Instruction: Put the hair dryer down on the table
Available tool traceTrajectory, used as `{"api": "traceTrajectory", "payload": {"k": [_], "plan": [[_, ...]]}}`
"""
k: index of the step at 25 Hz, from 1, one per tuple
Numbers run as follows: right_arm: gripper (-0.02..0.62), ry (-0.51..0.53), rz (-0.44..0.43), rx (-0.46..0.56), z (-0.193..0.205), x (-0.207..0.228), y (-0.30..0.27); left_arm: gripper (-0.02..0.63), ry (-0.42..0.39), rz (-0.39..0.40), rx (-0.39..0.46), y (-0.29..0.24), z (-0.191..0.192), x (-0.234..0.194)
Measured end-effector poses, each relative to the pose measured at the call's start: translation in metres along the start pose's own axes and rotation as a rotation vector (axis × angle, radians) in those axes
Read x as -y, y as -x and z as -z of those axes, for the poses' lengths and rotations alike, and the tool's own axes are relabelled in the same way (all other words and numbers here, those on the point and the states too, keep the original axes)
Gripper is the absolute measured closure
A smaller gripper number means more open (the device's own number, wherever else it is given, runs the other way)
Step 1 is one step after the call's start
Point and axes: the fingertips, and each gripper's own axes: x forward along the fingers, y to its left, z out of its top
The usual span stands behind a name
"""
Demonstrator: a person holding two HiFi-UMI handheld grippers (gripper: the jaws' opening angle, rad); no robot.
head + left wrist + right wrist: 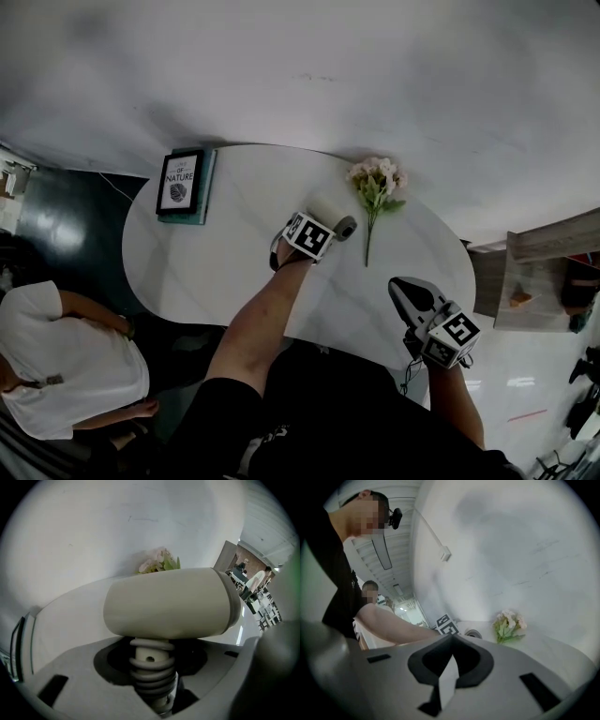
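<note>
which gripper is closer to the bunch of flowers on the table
Left. The left gripper, holding the hair dryer, is just to the left of the flowers. The right gripper is farther off, toward the near right edge of the table.

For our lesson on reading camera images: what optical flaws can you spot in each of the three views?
Head view: dim and greyish, with glare on the floor at right. Left gripper view: fisheye vignette; the hair dryer looms large, the flowers behind look soft. Right gripper view: dark rounded corners, straight lines curved.
</note>
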Motion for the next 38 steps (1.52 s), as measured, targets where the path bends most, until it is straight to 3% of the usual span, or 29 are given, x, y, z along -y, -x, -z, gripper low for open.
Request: {"api": "traceTrajectory", "payload": {"k": [3,6,9,16,24,28,33,38], "plan": [[0.589,-0.017,-0.021,-0.002,0.001,-0.002,-0.002,0.388,-0.015,-0.015,0.014,0.006,-0.008,-0.005],[0.589,0.003,-0.042,-0.004,0.003,-0.006,-0.004,0.387,0.002,0.022,0.017,0.003,-0.001,0.000],[0.589,-0.004,-0.046,0.016,-0.001,-0.009,-0.001,0.382,-0.016,-0.009,0.028,0.011,-0.003,-0.008],[0.589,0.018,-0.002,-0.005,0.006,-0.008,0.007,0.354,-0.043,0.066,0.061,0.017,-0.003,-0.002],[0.589,0.035,0.017,0.056,-0.026,-0.042,-0.011,0.354,-0.009,0.088,0.265,0.067,-0.008,-0.009],[0.589,0.109,0.021,0.059,-0.036,-0.059,-0.017,0.368,0.031,0.062,0.388,0.118,-0.011,-0.019],[0.589,0.105,-0.024,0.138,-0.063,-0.097,-0.027,0.387,0.013,0.005,0.537,0.191,-0.007,-0.024],[0.591,0.146,-0.044,0.170,-0.075,-0.132,-0.041,0.436,0.034,0.029,0.701,0.268,0.014,-0.018]]}}
